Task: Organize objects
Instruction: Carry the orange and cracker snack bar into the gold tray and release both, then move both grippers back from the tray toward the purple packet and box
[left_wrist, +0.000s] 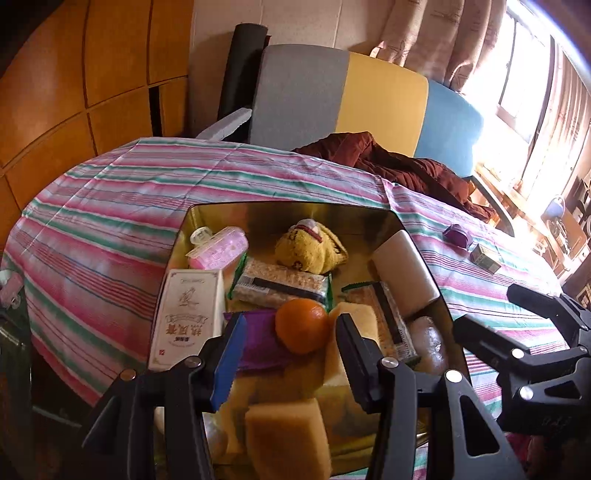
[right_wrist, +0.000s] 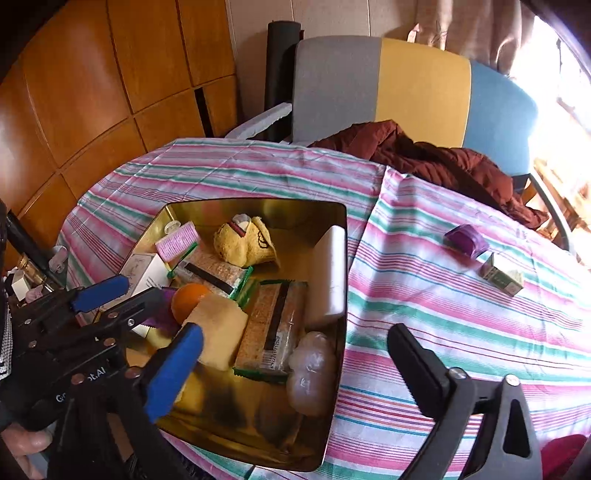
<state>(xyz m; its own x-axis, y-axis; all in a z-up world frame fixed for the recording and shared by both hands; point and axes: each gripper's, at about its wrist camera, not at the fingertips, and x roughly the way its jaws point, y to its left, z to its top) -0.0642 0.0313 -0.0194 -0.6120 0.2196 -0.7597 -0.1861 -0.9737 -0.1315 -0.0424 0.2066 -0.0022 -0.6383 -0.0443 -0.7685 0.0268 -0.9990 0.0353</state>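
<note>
A gold metal tin (left_wrist: 207, 218) (right_wrist: 334, 214) sits on the striped tablecloth, filled with several things: an orange (left_wrist: 302, 325) (right_wrist: 190, 295), yellow sponges (left_wrist: 286, 432) (right_wrist: 218, 328), snack packs (left_wrist: 279, 282) (right_wrist: 273, 325), a white box (left_wrist: 186, 317), a yellow plush toy (left_wrist: 312, 247) (right_wrist: 245, 240), a white block (left_wrist: 404, 273) (right_wrist: 330, 273). My left gripper (left_wrist: 286, 354) (right_wrist: 127, 293) is open and empty just above the orange. My right gripper (right_wrist: 295, 354) is open and empty over the tin's near right corner. A purple tape roll (left_wrist: 457, 234) (right_wrist: 466, 239) and a small green box (left_wrist: 485, 257) (right_wrist: 502, 277) lie on the cloth to the right.
The striped tablecloth (left_wrist: 110, 206) (right_wrist: 424, 295) covers a round table. A brown jacket (left_wrist: 399, 166) (right_wrist: 424, 151) lies at the far edge before a grey, yellow and blue chair (right_wrist: 406, 77). Wooden panels (right_wrist: 92, 92) stand at the left.
</note>
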